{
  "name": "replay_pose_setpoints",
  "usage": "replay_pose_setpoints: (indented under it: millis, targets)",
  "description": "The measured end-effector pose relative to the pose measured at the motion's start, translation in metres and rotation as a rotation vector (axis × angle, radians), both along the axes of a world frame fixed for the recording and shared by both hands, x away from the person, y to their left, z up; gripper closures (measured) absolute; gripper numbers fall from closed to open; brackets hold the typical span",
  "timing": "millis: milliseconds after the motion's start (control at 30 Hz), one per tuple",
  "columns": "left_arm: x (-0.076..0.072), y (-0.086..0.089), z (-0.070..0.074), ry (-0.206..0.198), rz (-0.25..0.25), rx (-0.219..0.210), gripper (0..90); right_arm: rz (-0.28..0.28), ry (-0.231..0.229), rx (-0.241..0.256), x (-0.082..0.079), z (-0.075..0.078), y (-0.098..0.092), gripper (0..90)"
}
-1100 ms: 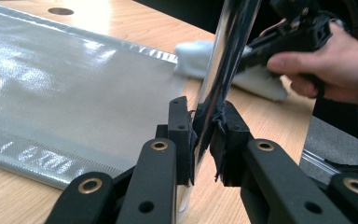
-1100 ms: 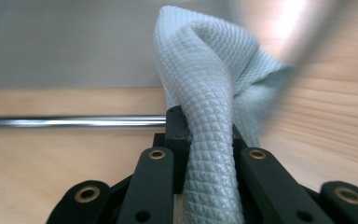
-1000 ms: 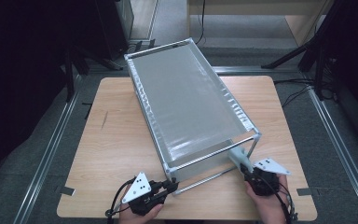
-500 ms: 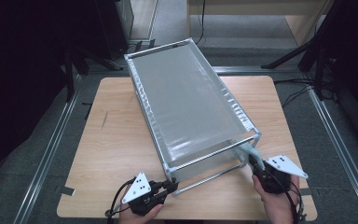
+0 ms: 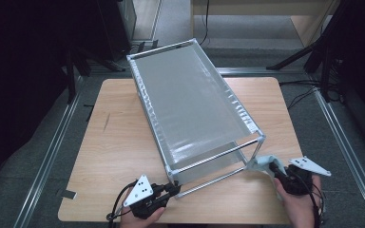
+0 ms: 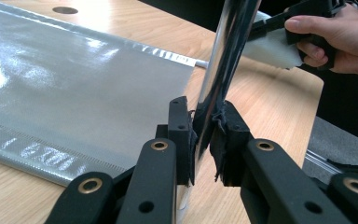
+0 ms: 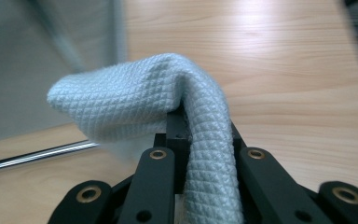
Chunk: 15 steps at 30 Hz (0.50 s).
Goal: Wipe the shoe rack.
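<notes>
A long rack (image 5: 190,99) of chrome tubes with a grey plastic sheet stretched over it lies slantwise on the wooden table (image 5: 114,142). My left gripper (image 5: 175,188) is shut on the rack's near left corner post (image 6: 216,88), its pads pressed on either side of the tube. My right gripper (image 5: 272,167) is shut on a pale blue waffle-weave cloth (image 7: 168,112), which bulges out in front of the jaws. The cloth (image 5: 261,164) touches the rack's near right corner post. In the left gripper view the cloth (image 6: 272,49) and the person's right hand (image 6: 331,39) show behind the post.
The table's front edge runs just below both hands. Bare wood lies left of the rack and at the far right. Metal floor rails (image 5: 52,147) flank the table, and dark stands and cables (image 5: 323,61) sit beyond it.
My right gripper with the cloth has moved right and slightly outward along the rack's near right corner. The left gripper has stayed clamped on the left corner post.
</notes>
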<state>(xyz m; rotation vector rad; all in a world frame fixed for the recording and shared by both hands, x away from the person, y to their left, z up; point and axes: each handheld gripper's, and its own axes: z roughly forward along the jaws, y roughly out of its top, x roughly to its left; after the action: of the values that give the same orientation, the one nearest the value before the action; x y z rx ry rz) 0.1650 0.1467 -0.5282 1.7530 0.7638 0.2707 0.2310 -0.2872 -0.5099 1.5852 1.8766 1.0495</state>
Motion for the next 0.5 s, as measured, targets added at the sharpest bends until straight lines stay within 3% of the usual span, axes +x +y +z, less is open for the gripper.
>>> replay_pose_setpoints:
  millis: [67,300,367,433,500]
  targets:
    - [0.000,0.001,0.000,0.000,0.006,0.001,79.0,-0.060,-0.008,-0.027,0.000,-0.001,-0.009,81.2]
    - [0.002,0.005,0.000,0.002,0.021,-0.001,79.0,-0.158,-0.044,-0.006,0.003,-0.008,-0.021,80.7]
    - [0.002,0.006,0.000,0.002,0.026,0.000,79.0,-0.135,-0.032,-0.002,0.005,-0.010,-0.020,72.6]
    - [0.003,0.007,0.000,0.002,0.029,0.003,79.0,-0.126,-0.035,0.014,0.006,-0.010,-0.017,55.0]
    - [0.003,0.009,0.000,0.001,0.033,0.002,79.0,-0.135,-0.068,0.027,0.004,-0.002,-0.014,48.6]
